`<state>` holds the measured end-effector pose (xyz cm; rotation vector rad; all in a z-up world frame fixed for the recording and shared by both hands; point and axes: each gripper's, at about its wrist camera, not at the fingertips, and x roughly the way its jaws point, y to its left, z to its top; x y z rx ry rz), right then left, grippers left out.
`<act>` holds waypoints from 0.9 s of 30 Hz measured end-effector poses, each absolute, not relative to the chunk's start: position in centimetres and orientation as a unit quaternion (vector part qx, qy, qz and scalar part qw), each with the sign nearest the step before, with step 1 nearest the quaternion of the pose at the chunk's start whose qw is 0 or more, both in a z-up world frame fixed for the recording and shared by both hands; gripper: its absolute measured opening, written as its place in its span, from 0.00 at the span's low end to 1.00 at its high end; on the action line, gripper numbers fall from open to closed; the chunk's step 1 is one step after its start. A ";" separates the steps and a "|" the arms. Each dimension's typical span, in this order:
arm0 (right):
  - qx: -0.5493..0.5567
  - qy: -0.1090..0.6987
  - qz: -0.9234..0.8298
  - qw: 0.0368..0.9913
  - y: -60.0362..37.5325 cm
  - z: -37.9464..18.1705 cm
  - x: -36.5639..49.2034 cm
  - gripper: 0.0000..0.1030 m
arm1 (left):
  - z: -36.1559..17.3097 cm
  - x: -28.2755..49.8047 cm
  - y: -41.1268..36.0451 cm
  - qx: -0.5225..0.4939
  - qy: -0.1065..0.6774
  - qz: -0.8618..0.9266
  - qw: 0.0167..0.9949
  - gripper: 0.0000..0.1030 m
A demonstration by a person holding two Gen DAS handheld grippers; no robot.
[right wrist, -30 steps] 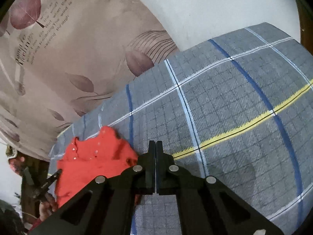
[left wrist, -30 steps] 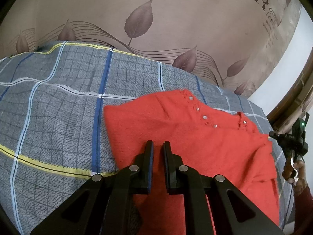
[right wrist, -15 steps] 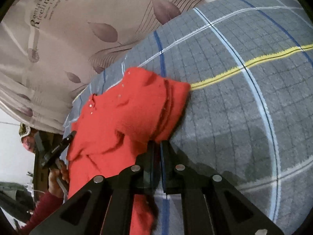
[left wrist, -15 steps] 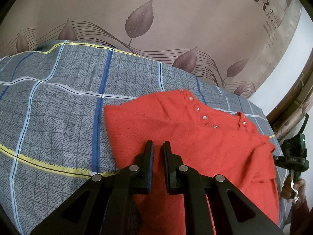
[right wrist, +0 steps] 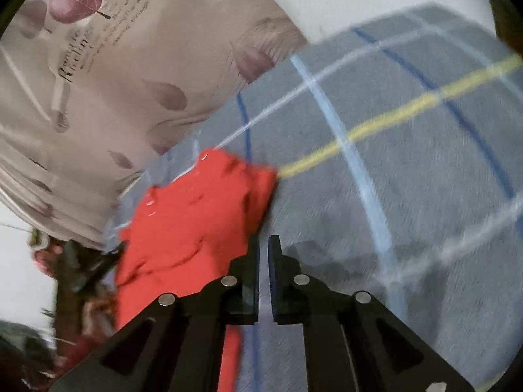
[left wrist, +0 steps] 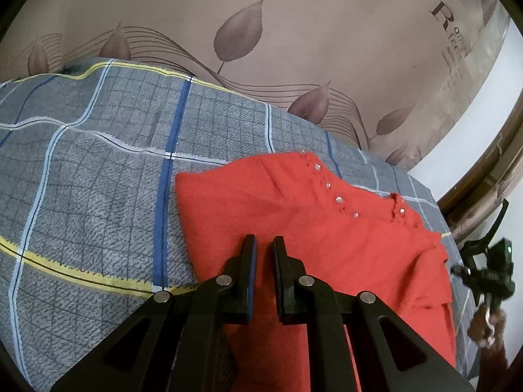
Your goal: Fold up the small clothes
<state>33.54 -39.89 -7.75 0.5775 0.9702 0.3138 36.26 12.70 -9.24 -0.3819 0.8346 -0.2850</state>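
Observation:
A small red knit top (left wrist: 327, 228) with small shiny buttons lies partly folded on a grey plaid bedsheet (left wrist: 91, 196). My left gripper (left wrist: 264, 245) hovers over the top's near middle, jaws a narrow gap apart, nothing between them. The right wrist view is blurred; the red top (right wrist: 196, 222) lies to the left of my right gripper (right wrist: 264, 245), whose jaws stand slightly apart and hold nothing. The right gripper also shows at the right edge of the left wrist view (left wrist: 483, 268).
A beige leaf-print curtain (left wrist: 261, 32) hangs behind the bed. The bed's right edge and a wooden frame (left wrist: 483, 176) are close to the top. The plaid sheet (right wrist: 408, 196) stretches to the right.
My right gripper has let go of the top's fold, opened slightly and swung away; the fold lies on the garment. My left gripper has stayed in place.

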 end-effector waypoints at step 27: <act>-0.039 0.418 -0.032 0.907 -28.2 -8.3 29.9 0.16 | -9.3 36.1 13.1 -0.200 0.397 -0.140 0.885 0.11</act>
